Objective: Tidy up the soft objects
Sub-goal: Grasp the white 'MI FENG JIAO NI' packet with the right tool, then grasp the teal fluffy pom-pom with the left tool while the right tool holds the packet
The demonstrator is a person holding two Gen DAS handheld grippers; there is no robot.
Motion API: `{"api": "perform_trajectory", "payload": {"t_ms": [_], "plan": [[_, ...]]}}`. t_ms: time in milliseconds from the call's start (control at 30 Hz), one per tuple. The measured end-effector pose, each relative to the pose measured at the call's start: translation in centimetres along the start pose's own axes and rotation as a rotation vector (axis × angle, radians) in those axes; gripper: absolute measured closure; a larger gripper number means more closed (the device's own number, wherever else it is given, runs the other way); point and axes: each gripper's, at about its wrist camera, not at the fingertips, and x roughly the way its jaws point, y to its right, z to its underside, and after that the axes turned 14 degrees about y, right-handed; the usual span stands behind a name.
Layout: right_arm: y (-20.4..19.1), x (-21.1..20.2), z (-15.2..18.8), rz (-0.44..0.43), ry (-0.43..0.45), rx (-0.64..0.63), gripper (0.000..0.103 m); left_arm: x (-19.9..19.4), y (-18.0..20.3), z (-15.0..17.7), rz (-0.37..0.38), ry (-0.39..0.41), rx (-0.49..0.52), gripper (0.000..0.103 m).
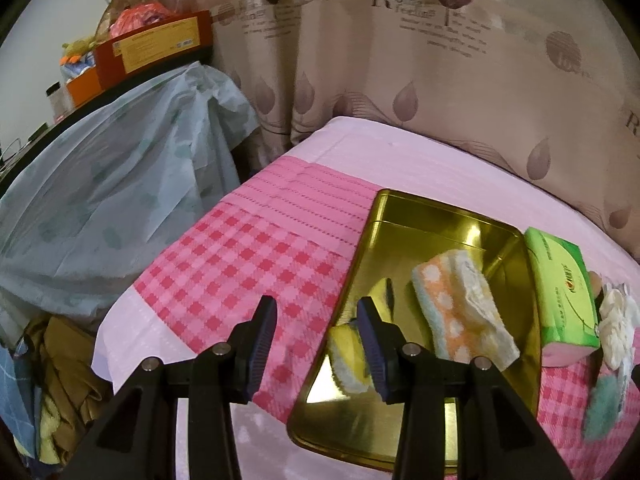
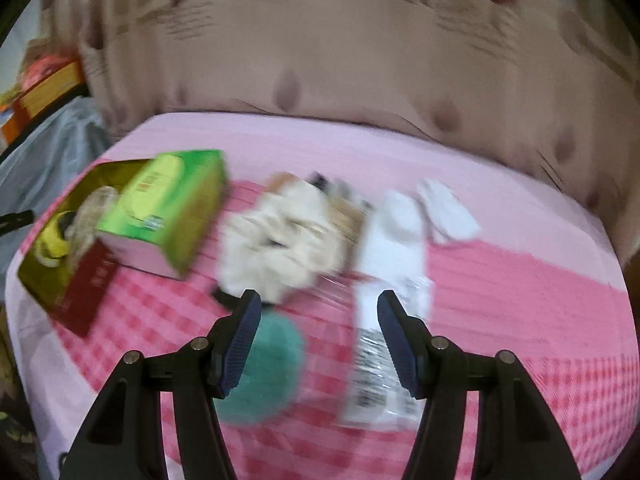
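Left to right on the pink checked bed: the left tongs (image 1: 316, 316) hang open and empty beside the gold tin tray (image 1: 452, 216), where a yellow sponge (image 1: 348, 356) and an orange-dotted cloth (image 1: 460, 300) already lie just right of its tips, while the right tongs (image 2: 319, 312) hover, jaws apart, gripping nothing. Between and just beyond them sit a teal puff (image 2: 268, 376), a cream fluffy bundle (image 2: 280, 236) and a white packet (image 2: 384, 320). With the right view blurred, a hasty closure could pinch the bedcover or the wrong item.

From my left wrist feed I read only a large "R" printed on the curtain (image 1: 400, 60) (smaller script beneath is illegible); lettering on the green tissue box (image 1: 564, 280) is too blurred.
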Motion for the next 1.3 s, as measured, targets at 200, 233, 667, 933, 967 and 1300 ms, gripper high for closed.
{"api": "perform_trajectory", "payload": {"t_ms": [200,233,667,933,967,1300], "plan": [[2.7,1.2,2.8,0.031,-0.054,0.042,0.045,-1.5,1.9,-0.1,0.064,0.058,0.064,0.057],[3.0,1.5,3.2,0.032,-0.062,0.05,0.045,-1.8,2.4,-0.1,0.079,0.066,0.078,0.056],[4.2,2.9,5.2,0.031,-0.066,0.069,0.044,-6.1,10.3,2.9,0.289,0.049,0.26,0.05],[4.1,1.9,5.9,0.038,-0.044,0.051,0.054,-8.1,18.9,6.7,0.491,-0.039,0.356,0.049],[4.2,1.8,6.0,0.041,-0.045,0.048,0.055,-8.3,19.7,7.1,0.512,-0.048,0.367,0.049],[6.7,-1.0,8.0,0.086,-0.056,0.059,0.055,-9.8,26.4,10.2,0.692,-0.138,0.438,0.046]]}}
